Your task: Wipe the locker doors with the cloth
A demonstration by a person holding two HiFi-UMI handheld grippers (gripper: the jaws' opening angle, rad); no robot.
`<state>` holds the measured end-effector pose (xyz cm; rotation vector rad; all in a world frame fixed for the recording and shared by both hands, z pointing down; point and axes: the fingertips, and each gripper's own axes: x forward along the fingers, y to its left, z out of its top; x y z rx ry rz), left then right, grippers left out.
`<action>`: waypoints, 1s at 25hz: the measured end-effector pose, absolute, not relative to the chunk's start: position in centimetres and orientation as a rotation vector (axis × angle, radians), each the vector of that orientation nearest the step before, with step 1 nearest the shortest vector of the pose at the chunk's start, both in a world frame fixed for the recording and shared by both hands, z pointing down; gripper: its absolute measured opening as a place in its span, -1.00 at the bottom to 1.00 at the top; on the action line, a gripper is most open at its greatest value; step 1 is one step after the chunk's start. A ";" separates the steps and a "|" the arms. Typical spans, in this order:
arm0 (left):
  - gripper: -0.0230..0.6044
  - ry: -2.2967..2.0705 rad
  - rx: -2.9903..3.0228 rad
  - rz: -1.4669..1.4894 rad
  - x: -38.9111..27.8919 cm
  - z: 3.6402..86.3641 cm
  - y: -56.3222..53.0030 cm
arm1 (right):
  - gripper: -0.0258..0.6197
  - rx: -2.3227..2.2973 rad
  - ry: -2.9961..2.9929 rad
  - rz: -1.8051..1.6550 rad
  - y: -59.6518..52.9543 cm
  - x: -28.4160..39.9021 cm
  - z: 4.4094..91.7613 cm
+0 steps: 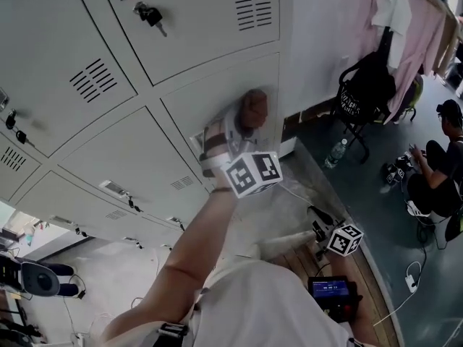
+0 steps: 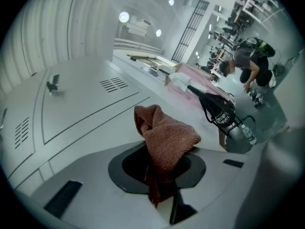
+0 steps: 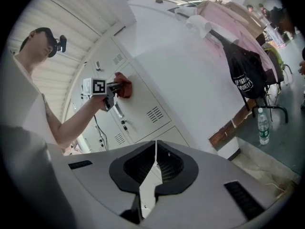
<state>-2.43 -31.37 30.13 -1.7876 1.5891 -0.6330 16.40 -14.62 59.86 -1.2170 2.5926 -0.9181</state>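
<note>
Cloth (image 2: pixel 165 138) tight in left gripper (image 2: pixel 161 182)

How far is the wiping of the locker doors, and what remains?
Done: the cloth is clamped in the left gripper. In hand: it is raised to one locker door. Left: nothing shows which doors are wiped. The right gripper is shut, empty.

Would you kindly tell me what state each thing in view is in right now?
doors: closed, all those in view.
cloth: bunched, up against one of them.
left gripper: fingers shut on the cloth.
right gripper: fingers shut, holding nothing.
key: hanging in its lock.
bottle: upright on the floor.
</note>
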 end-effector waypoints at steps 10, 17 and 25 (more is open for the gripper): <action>-0.68 1.933 -1.705 -0.464 -17.0 28.2 -24.4 | -0.86 -1.014 2.735 -0.920 -16.4 10.6 59.4; -0.68 1.981 -1.602 -0.329 -17.4 26.3 -24.5 | -0.86 -0.990 2.765 -0.933 -16.1 10.0 59.6; -0.68 1.688 -1.730 -0.432 -5.4 26.5 -29.4 | -0.86 -1.137 2.671 -0.912 -15.1 14.4 59.5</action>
